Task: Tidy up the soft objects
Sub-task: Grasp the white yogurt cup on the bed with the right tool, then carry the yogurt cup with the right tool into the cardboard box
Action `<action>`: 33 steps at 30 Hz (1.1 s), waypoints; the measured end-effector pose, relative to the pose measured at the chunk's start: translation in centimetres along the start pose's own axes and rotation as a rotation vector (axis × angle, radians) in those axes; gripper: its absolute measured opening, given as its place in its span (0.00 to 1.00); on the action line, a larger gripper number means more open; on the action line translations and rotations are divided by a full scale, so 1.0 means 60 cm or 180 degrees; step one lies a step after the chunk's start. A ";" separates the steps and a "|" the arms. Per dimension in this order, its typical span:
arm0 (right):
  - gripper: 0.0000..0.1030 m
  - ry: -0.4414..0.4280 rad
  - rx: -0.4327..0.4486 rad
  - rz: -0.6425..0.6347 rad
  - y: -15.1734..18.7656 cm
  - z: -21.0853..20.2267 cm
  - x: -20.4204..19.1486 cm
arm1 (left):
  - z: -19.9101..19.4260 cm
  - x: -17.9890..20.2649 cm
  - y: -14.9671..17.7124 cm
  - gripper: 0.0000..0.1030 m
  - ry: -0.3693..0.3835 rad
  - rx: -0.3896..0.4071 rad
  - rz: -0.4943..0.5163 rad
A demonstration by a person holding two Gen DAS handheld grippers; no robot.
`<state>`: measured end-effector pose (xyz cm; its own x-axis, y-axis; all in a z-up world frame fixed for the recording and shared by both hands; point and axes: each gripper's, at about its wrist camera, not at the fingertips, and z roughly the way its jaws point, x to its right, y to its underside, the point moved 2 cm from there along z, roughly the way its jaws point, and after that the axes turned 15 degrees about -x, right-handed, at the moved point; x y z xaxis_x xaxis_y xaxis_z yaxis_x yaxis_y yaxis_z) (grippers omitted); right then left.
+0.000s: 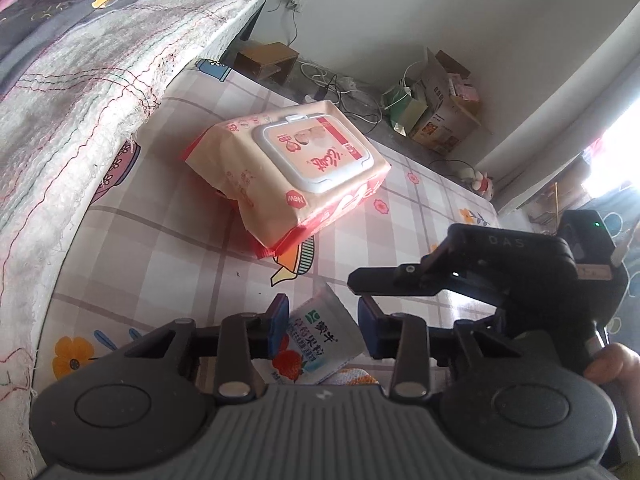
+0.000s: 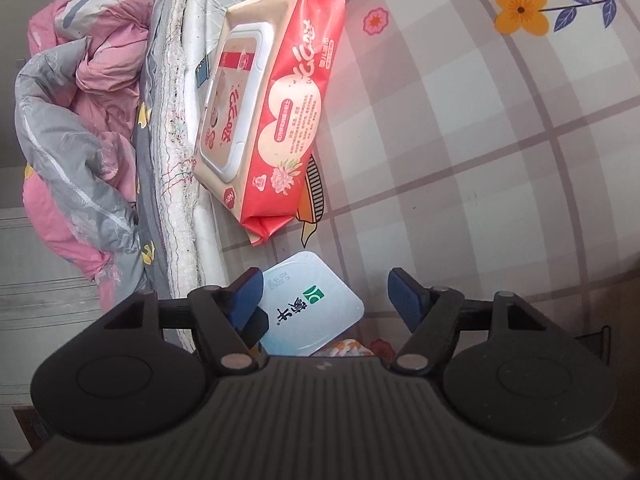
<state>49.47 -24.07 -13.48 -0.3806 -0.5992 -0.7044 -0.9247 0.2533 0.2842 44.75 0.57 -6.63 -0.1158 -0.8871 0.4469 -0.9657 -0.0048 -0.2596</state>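
Observation:
A red and cream pack of wet wipes with a white flip lid lies on the checked floral tablecloth; it also shows in the right wrist view. A white yogurt cup with green and blue print sits between the fingers of my left gripper, which is open around it. In the right wrist view the cup's foil lid faces up between the fingers of my right gripper, also open. The right gripper's black body shows in the left wrist view, to the right of the cup.
A mattress edge with frayed fabric runs along the left of the cloth. A pink and grey quilt is bunched on the bed. Cardboard boxes and cables lie on the floor beyond the far edge.

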 end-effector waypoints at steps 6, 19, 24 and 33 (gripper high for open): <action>0.54 0.0035 -0.0057 -0.0197 0.017 0.030 -0.020 | -0.022 -0.017 0.021 0.34 0.0054 -0.0026 -0.0004; 0.19 -0.0040 -0.0070 -0.0508 0.061 0.031 -0.056 | -0.048 -0.049 0.053 0.18 0.0056 -0.0087 -0.0318; 0.17 -0.0052 0.0000 -0.0594 0.074 0.021 -0.071 | -0.076 -0.040 0.063 0.18 0.0077 0.0045 -0.0281; 0.15 -0.0174 0.0218 -0.0984 0.143 -0.067 -0.121 | -0.169 0.034 0.085 0.18 0.0144 0.0368 -0.0020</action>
<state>44.26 -20.56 -3.30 -0.0790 -0.6144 -0.7851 -0.9931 0.1172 0.0082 37.25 3.42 1.62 -0.1226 -0.8651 0.4864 -0.9335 -0.0659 -0.3525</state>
